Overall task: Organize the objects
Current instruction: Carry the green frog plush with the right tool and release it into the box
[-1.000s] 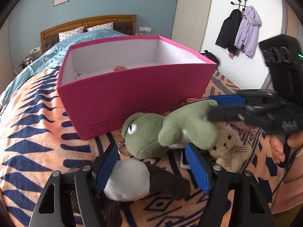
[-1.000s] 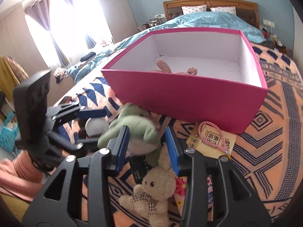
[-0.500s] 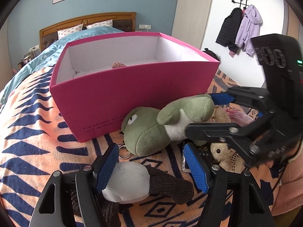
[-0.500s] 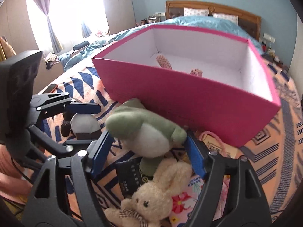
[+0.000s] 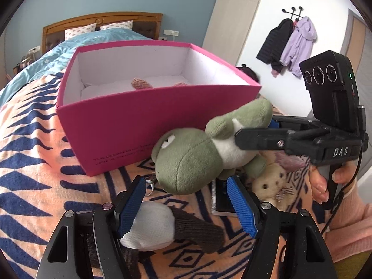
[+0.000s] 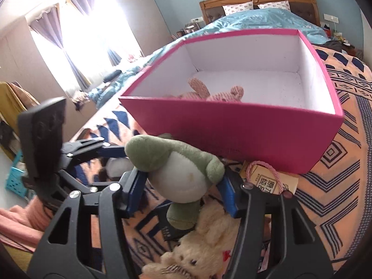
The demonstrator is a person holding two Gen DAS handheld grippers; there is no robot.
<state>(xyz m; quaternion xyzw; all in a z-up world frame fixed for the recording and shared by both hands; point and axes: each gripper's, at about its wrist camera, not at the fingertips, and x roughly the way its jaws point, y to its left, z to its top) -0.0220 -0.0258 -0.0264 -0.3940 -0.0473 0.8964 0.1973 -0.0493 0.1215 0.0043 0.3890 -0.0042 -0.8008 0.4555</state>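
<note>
Your right gripper (image 6: 181,186) has just closed its jaws on the green frog plush (image 6: 179,172), held off the blanket at 6 o'clock of the pink box (image 5: 139,125). Your left gripper (image 5: 186,207) stands half open around the white-and-brown plush (image 5: 158,227), right pad clear of it.

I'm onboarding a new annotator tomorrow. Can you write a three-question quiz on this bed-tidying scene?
1. True or false: the pink box is empty.
2. Which toy does the right gripper clamp? A) cream bunny B) green frog plush C) white and brown plush
3. Fill in: the left gripper has its jaws ____, with the white and brown plush lying between them on the patterned blanket.

Key
1. False: a pinkish knitted toy lies inside.
2. B: the blue pads press the frog's pale belly and it hangs off the blanket.
3. Open: only one pad touches the plush, the other stands clear.
</note>
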